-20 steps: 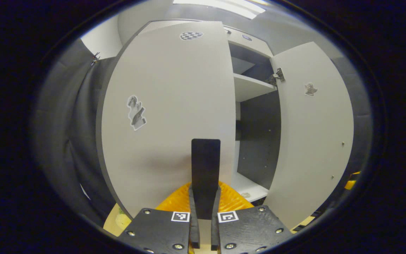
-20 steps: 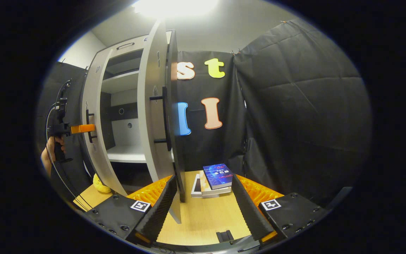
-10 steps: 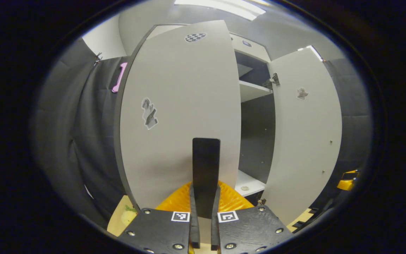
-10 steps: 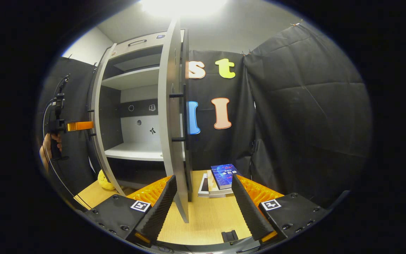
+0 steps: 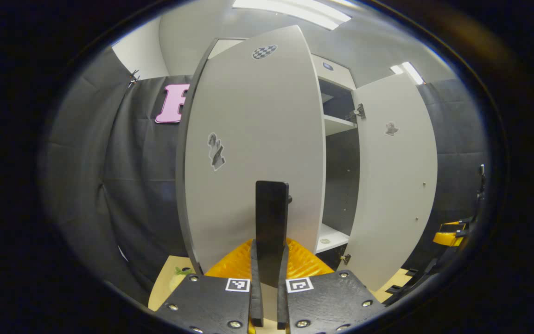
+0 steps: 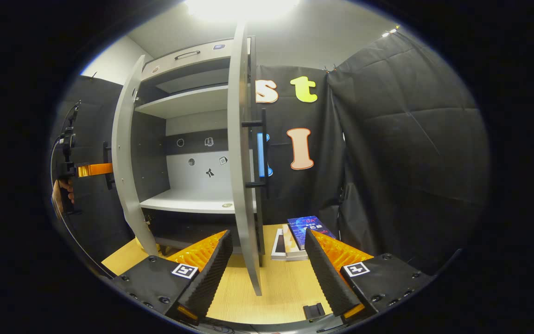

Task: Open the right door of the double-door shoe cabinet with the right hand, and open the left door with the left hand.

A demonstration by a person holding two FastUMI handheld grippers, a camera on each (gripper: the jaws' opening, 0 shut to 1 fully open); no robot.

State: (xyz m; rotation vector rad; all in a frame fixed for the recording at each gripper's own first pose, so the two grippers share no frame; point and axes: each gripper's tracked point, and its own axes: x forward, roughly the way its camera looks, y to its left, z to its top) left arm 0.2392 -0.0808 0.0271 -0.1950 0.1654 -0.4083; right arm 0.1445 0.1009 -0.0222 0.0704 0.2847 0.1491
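Both doors now swing wider: my left gripper (image 5: 267,301) clamps the left door's (image 5: 253,153) handle (image 5: 271,222), my right gripper (image 6: 267,273) gapes empty astride the right door (image 6: 244,162).

One shoe cabinet (image 6: 188,139) is seen, with two doors: the left door (image 6: 125,157) and the right door (image 6: 241,162). Two shelves (image 6: 188,99) are counted inside the cabinet. Beside the cabinet's right door, one stack of books (image 6: 295,234) is found on the tabletop (image 6: 271,292). Two claws are counted.
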